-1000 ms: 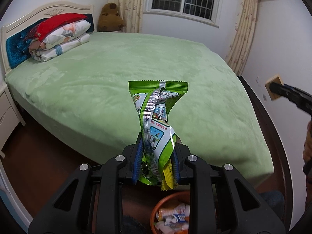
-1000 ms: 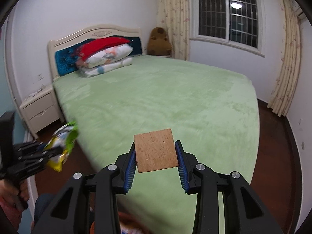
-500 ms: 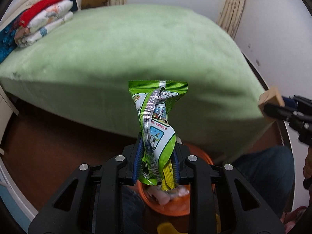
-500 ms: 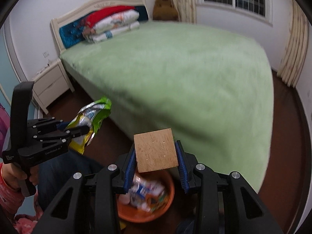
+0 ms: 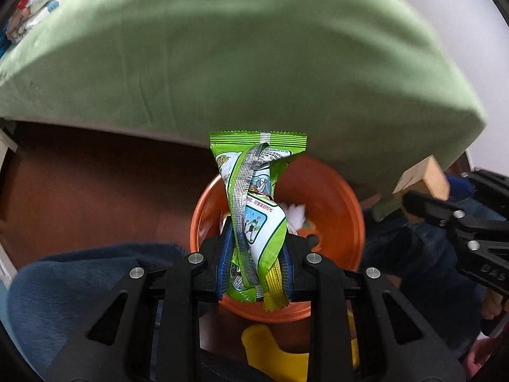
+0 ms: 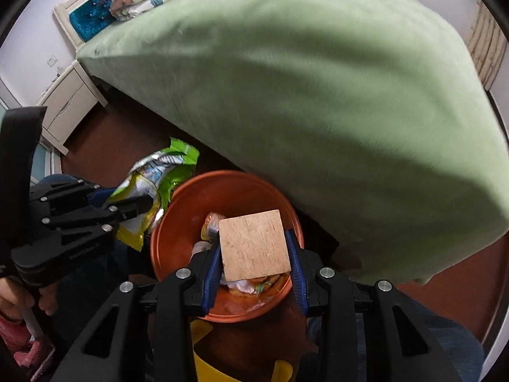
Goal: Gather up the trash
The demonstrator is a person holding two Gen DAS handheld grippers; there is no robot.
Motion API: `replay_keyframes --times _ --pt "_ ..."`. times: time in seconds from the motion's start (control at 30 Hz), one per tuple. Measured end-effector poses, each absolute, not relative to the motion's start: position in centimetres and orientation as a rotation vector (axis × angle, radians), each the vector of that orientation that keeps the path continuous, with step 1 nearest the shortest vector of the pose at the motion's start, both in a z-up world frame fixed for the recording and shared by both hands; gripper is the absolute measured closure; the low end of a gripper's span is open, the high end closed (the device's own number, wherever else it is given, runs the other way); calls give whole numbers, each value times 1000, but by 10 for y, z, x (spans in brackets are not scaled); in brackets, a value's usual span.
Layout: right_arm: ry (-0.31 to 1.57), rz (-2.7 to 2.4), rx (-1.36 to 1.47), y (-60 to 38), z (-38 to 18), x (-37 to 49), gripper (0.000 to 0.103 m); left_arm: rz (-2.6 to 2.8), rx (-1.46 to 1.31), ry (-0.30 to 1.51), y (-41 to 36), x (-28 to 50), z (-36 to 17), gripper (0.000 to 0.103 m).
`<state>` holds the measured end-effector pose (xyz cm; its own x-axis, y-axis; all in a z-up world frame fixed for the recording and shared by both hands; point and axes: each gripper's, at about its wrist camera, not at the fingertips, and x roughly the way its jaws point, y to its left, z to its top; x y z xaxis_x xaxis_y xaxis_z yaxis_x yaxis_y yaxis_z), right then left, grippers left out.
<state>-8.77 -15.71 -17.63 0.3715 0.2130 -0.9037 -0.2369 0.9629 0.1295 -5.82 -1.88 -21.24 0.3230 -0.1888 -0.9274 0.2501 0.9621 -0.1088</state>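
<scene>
My left gripper (image 5: 254, 254) is shut on a green and white snack wrapper (image 5: 254, 203) and holds it over the orange bin (image 5: 331, 203). In the right wrist view the left gripper (image 6: 136, 207) holds the wrapper (image 6: 156, 175) at the bin's left rim. My right gripper (image 6: 254, 254) is shut on a square piece of brown cardboard (image 6: 254, 245) above the orange bin (image 6: 222, 191), which holds several wrappers. The right gripper (image 5: 410, 197) with the cardboard (image 5: 423, 178) shows at the right of the left wrist view.
A bed with a green cover (image 6: 318, 79) fills the far side, its edge just beyond the bin. A white nightstand (image 6: 66, 102) stands at the left. Dark wood floor (image 5: 79, 191) surrounds the bin. The person's blue-jeaned legs (image 5: 79, 286) flank it. A yellow object (image 5: 270, 350) lies below.
Both grippers have tilted down and moved from above the bed to over the orange bin, each still holding its item. The two grippers have come closer together.
</scene>
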Motion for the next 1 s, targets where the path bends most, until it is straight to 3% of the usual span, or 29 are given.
replay_keyframes --times 0.3,0.43,0.5,0.63,1.0 --pt "1291 289 -28 -139 -232 -71 65 -249 25 1394 -22 -51 -276 76" --pt "1323 266 -47 -137 -247 -70 62 -246 27 1440 -25 -52 -287 66" --pt "1329 255 -54 -137 -249 -69 48 -234 43 1451 -26 -53 -291 54" --pt "1319 235 -61 -138 -246 -68 39 -214 62 1457 -28 -52 -295 38" --pt "1266 195 10 -162 -223 -68 32 -181 86 1387 -27 -45 -267 29"
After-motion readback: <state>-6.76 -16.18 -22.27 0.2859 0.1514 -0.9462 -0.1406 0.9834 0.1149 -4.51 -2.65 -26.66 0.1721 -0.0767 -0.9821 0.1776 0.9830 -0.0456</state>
